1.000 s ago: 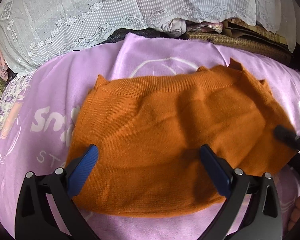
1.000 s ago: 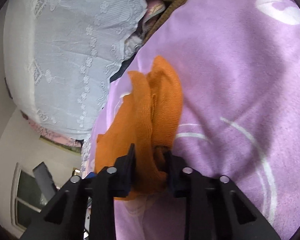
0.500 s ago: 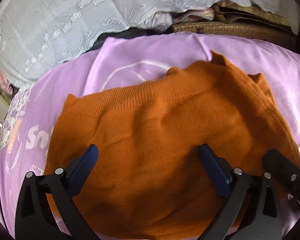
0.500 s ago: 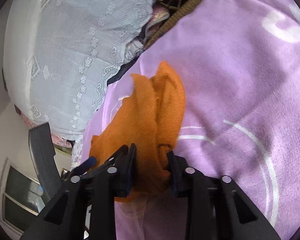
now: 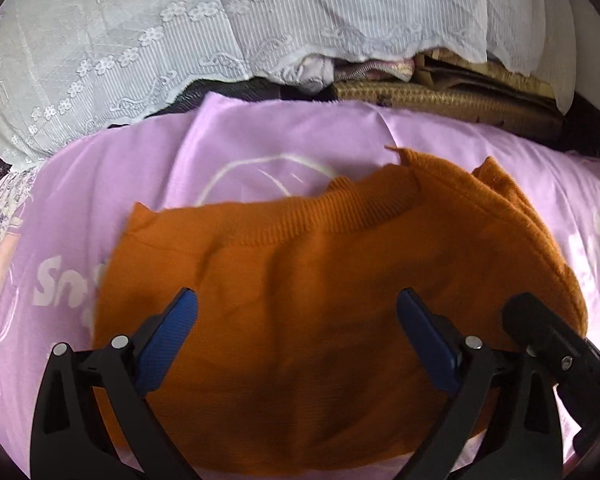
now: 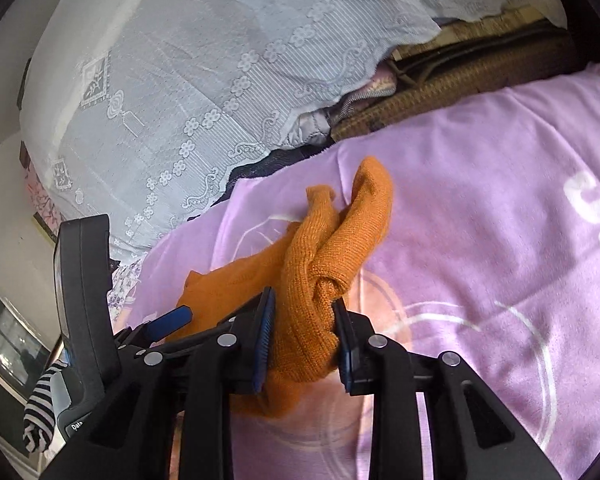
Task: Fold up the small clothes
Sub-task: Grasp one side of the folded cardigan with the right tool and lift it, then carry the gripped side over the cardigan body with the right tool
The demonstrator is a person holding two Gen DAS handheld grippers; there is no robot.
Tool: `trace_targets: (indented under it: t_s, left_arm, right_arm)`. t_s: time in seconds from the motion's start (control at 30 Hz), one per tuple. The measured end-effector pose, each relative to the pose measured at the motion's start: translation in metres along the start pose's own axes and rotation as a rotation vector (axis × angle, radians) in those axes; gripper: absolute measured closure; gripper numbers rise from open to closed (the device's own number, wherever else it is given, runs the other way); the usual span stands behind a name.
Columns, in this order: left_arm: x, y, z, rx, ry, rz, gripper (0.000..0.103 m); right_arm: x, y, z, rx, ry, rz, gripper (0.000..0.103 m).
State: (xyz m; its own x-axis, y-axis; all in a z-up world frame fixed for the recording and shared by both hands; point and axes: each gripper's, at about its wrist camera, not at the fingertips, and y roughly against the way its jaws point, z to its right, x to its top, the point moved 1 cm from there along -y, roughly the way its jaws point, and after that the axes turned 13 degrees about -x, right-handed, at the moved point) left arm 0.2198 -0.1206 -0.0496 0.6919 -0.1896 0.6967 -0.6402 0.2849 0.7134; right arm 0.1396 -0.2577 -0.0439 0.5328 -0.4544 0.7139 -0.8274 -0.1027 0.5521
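1. Covering the bed, a purple blanket (image 5: 260, 152) carries the orange knit garment (image 5: 319, 280), its long axis running left to right across the left wrist view.
2. The right gripper (image 6: 301, 336) is closing on the garment's bunched right edge, pads pressing the knit, so it sits nearer.
3. The left gripper (image 5: 296, 332) hovers wide apart above the garment's middle, holding nothing.

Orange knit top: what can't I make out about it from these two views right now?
- Left wrist view: the near hem of the orange knit top runs behind the open left gripper.
- Right wrist view: the right gripper, closing, pinches a bunched edge; which part of the garment cannot be told.
- Both views: motion blur softens the lower cloth against the purple blanket.
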Motion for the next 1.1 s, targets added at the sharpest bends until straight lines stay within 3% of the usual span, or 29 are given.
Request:
trace_targets:
  t_s: [0.37, 0.5, 0.6, 0.7, 0.8, 0.9, 1.1]
  left_arm:
    - [0.004, 0.028, -0.058, 0.025, 0.056, 0.040, 0.006]
    - [0.001, 0.031, -0.084, -0.015, 0.098, 0.042, 0.005]
    - [-0.001, 0.021, -0.106, -0.048, 0.143, 0.029, 0.005]
    - [-0.007, 0.001, -0.131, -0.068, 0.249, -0.010, 0.005]
    - [-0.011, -0.017, -0.135, -0.096, 0.264, -0.058, 0.005]
    - [-0.007, -0.015, -0.141, -0.068, 0.247, -0.026, 0.005]
    - [0.010, 0.008, -0.168, -0.085, 0.282, 0.061, 0.006]
  right_arm:
    - [-0.003, -0.003, -0.065, 0.049, 0.081, 0.009, 0.079]
    - [-0.008, -0.007, -0.087, 0.061, 0.089, 0.006, 0.080]
    - [-0.012, -0.009, -0.092, 0.075, 0.082, -0.005, 0.082]
    - [-0.019, -0.012, -0.101, 0.092, 0.114, -0.021, 0.082]
    - [-0.029, -0.014, -0.116, 0.071, 0.182, -0.016, 0.082]
    - [-0.032, -0.015, -0.124, 0.070, 0.202, -0.014, 0.082]
    - [-0.037, -0.026, -0.146, 0.106, 0.211, -0.056, 0.082]
